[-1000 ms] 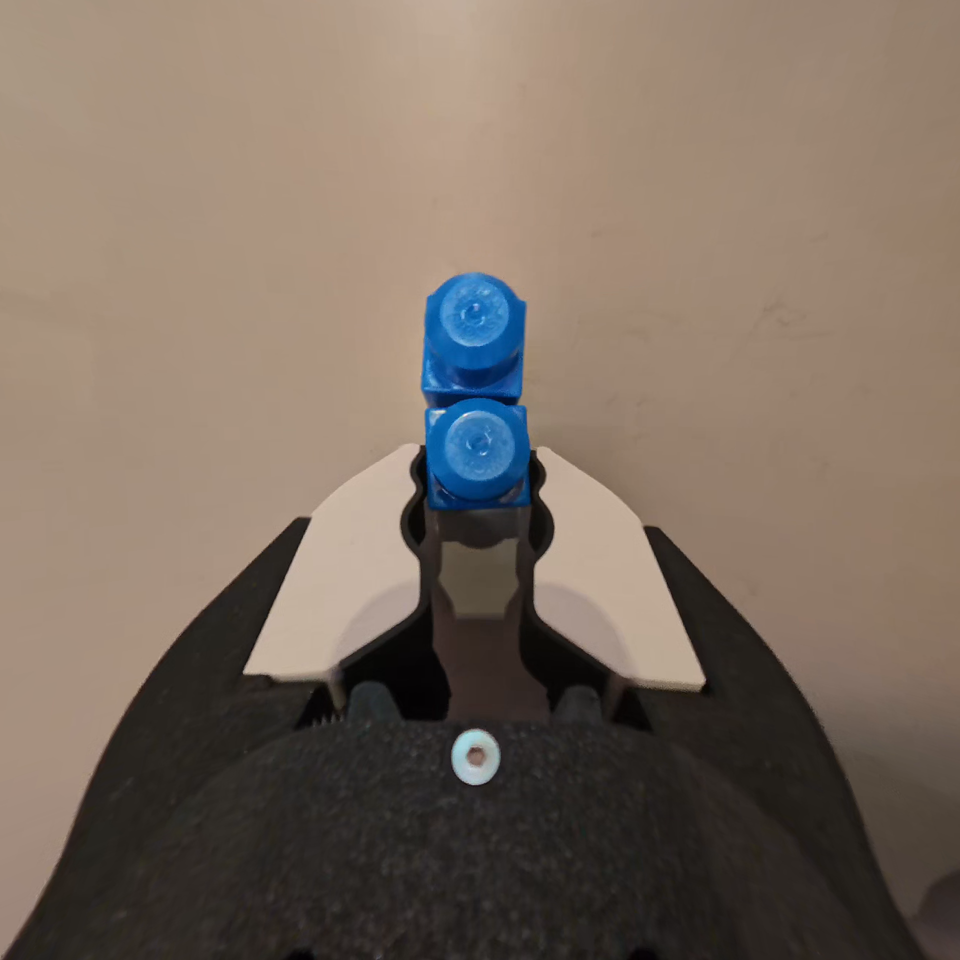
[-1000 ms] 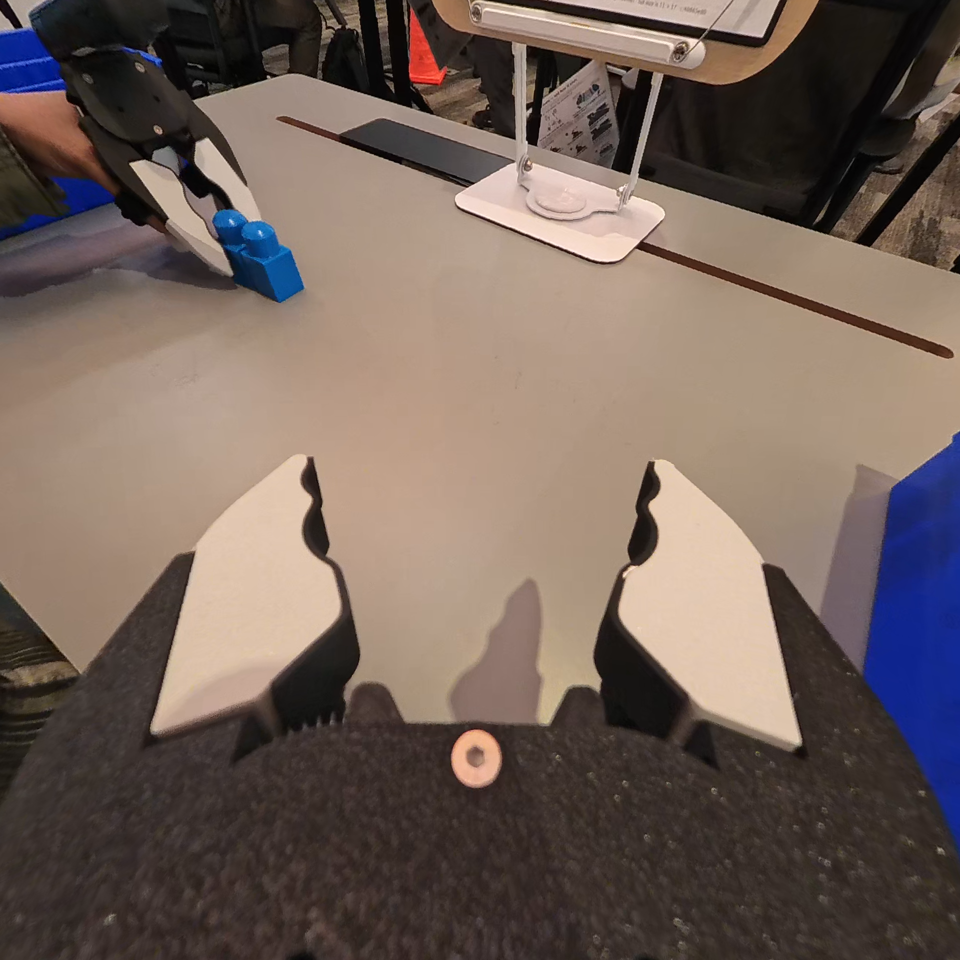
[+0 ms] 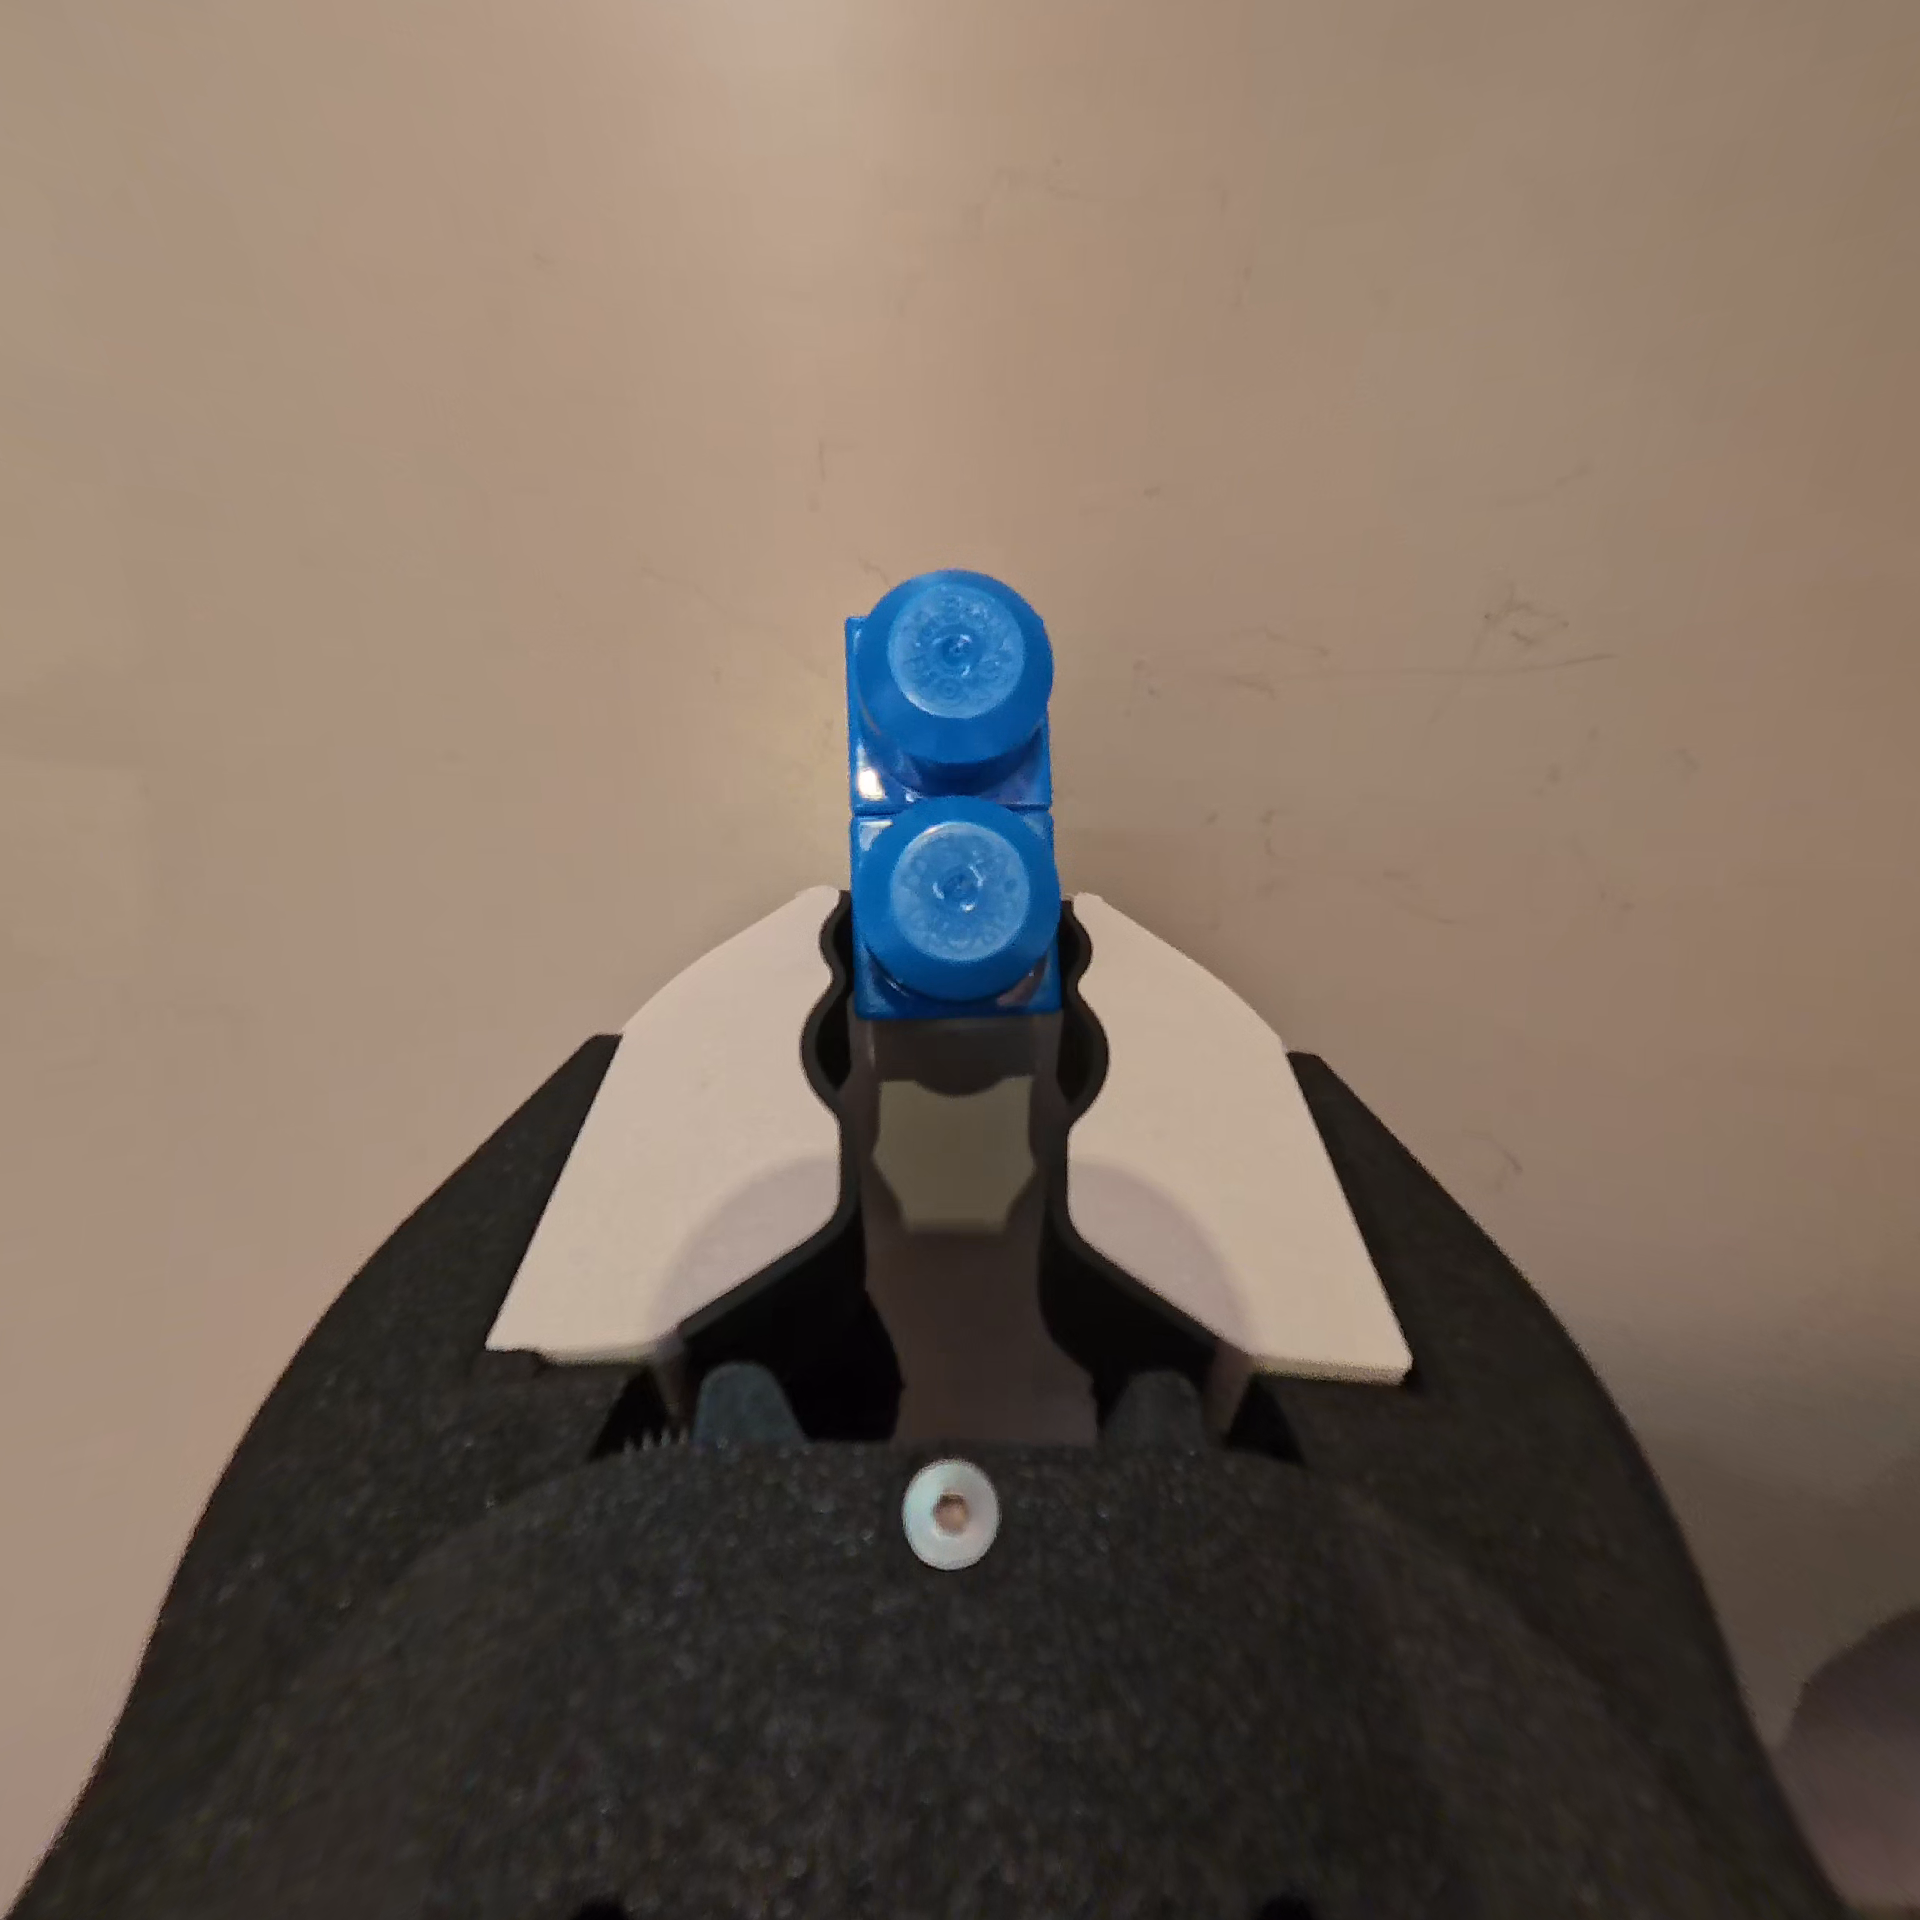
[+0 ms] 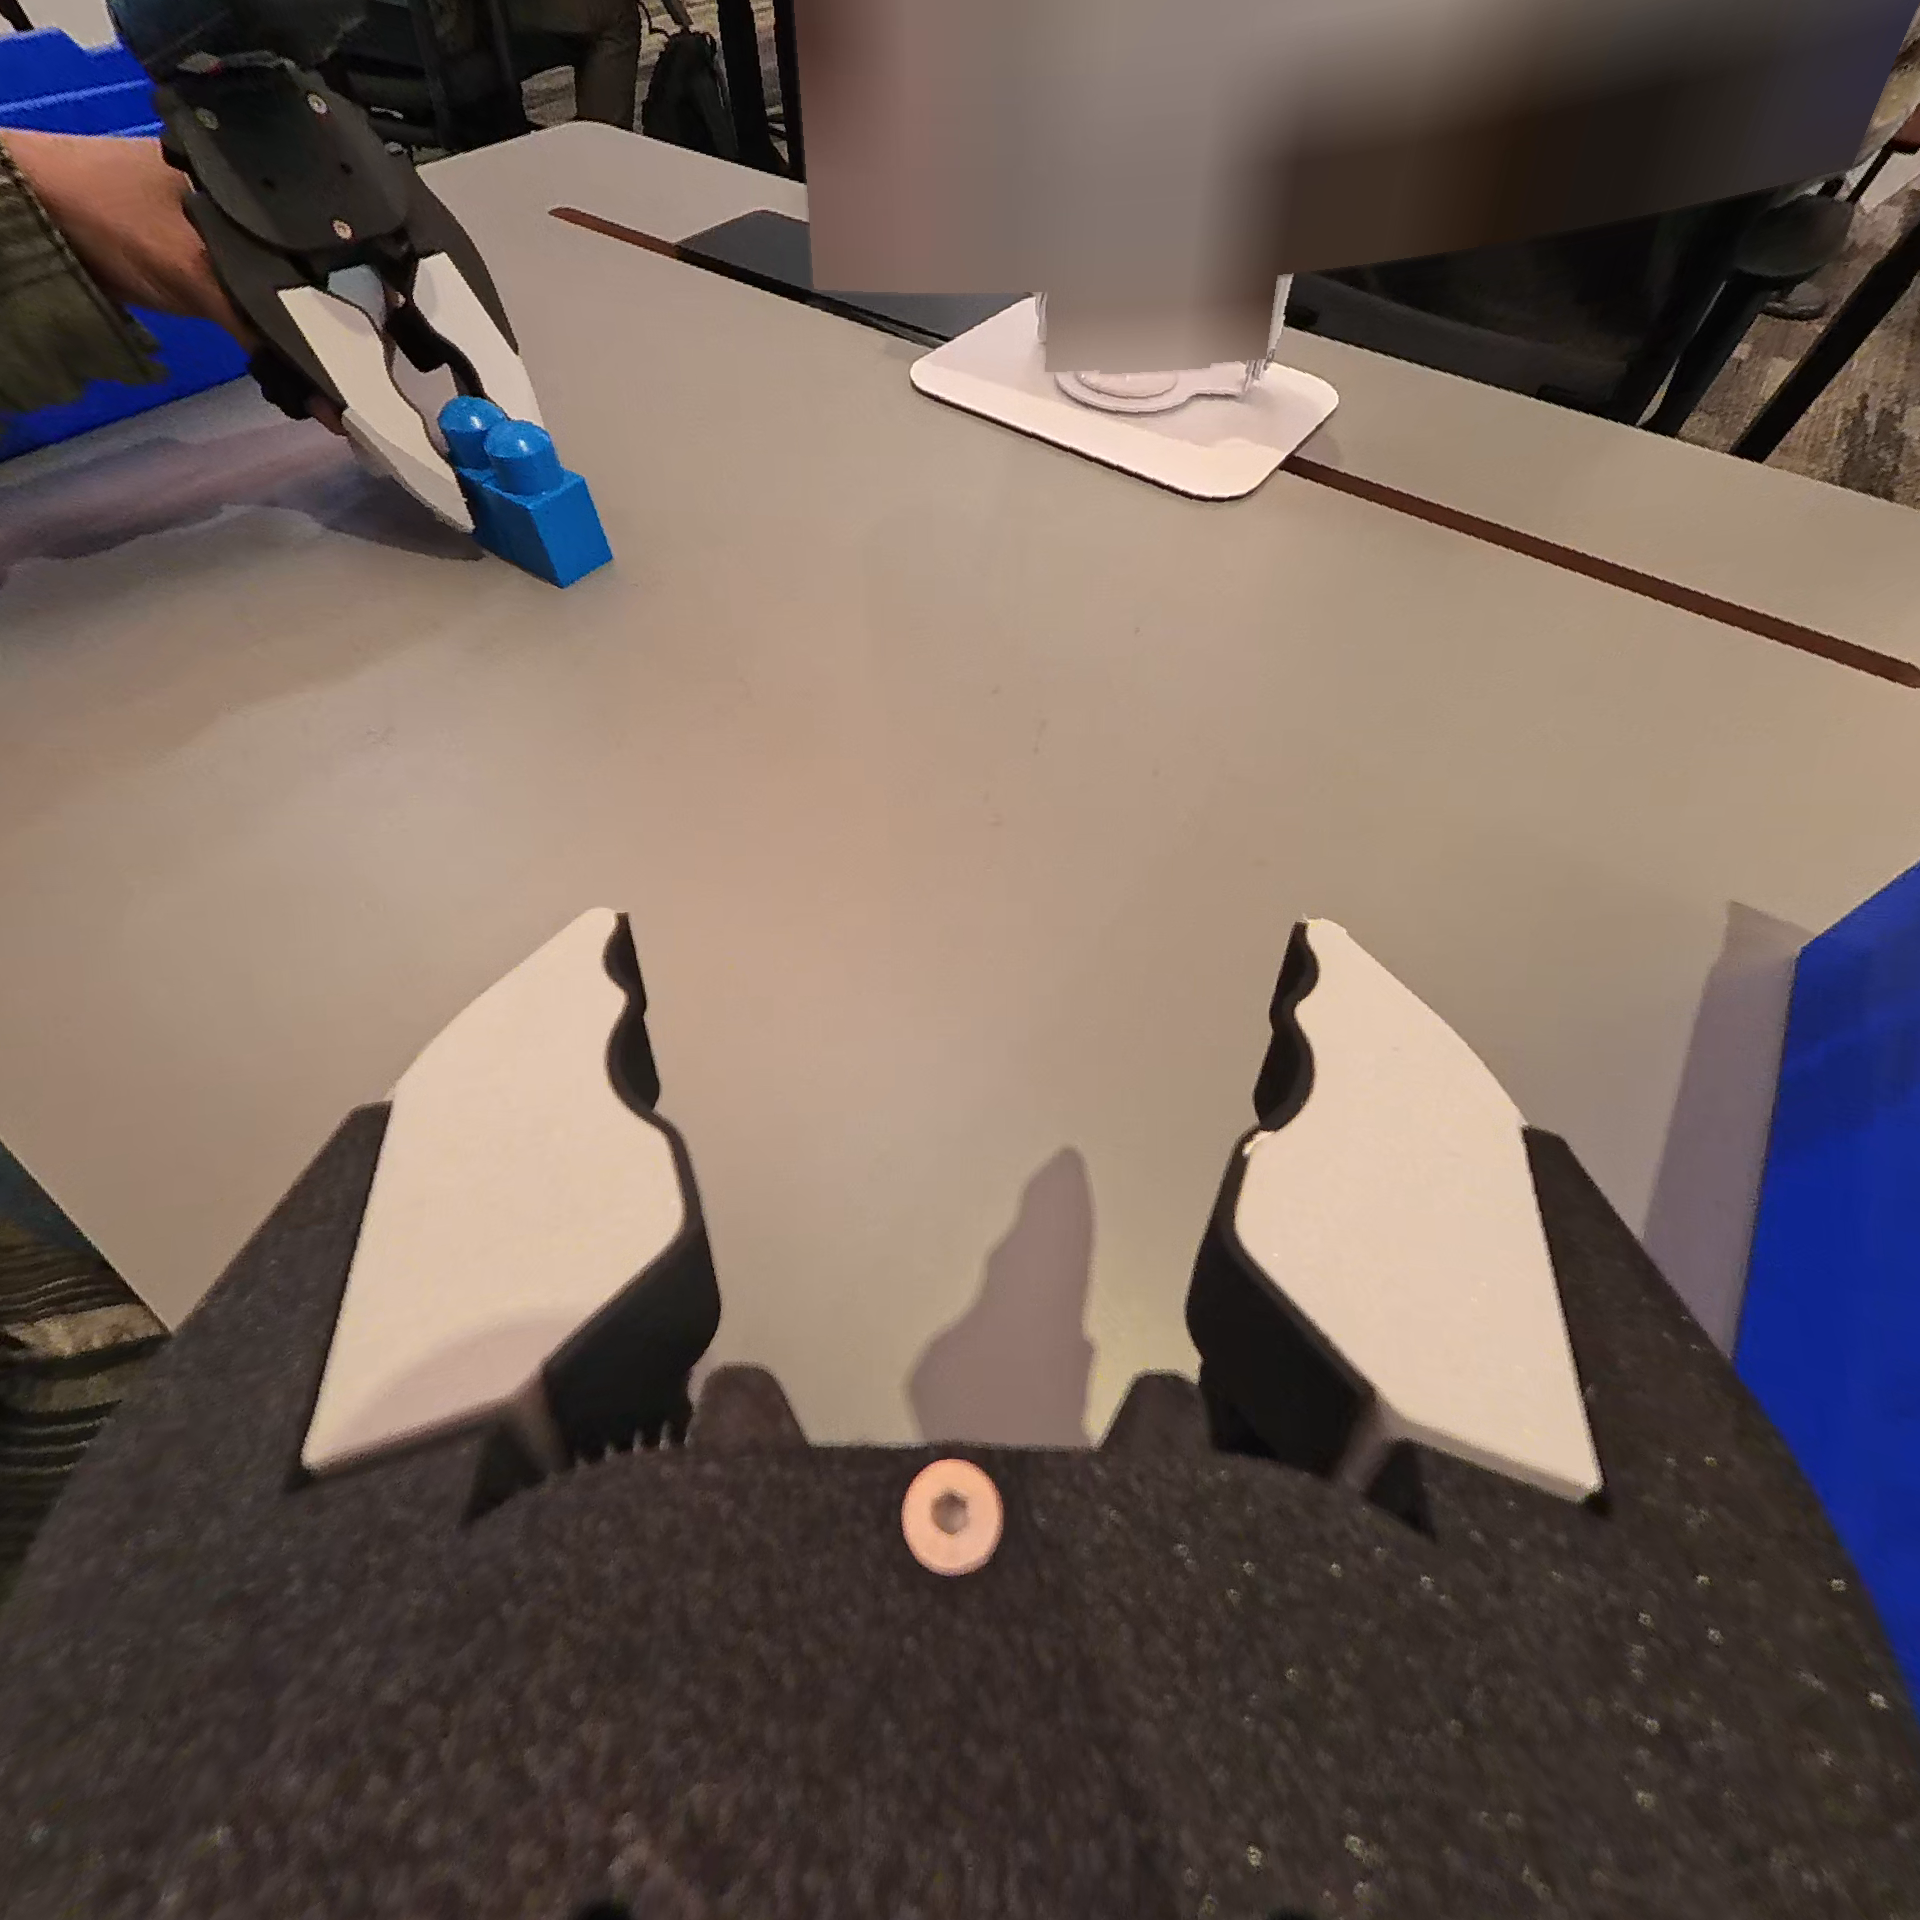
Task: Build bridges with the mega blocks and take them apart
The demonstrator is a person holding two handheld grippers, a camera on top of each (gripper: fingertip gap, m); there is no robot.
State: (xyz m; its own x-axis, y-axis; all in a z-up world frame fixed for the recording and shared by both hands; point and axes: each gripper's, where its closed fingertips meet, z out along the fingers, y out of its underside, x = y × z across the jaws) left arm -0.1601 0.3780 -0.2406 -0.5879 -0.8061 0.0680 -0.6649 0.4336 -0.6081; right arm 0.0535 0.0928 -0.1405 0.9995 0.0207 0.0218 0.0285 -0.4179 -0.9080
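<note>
A blue two-stud mega block [image 3: 951,790] stands on the grey table [image 3: 935,312], studs up. My left gripper [image 3: 954,920] is shut on its near end, with the white fingers against both sides below the near stud. The right wrist view shows the same block [image 4: 540,499] at the far left of the table [image 4: 935,675], resting on the surface with the left gripper [image 4: 488,468] tilted down over it. My right gripper [image 4: 958,925] is open and empty, held above the table's near part. No other blocks show.
A white stand base [image 4: 1127,400] sits at the back of the table on a dark strip [image 4: 1558,561]. A blue bin [image 4: 1839,1195] is close at the right edge, and another blue bin [image 4: 62,94] is at the far left. A person's hand [image 4: 114,218] holds the left gripper.
Almost nothing. The blue block looks very slightly more tilted in the left wrist view. Both grippers stay where they were.
</note>
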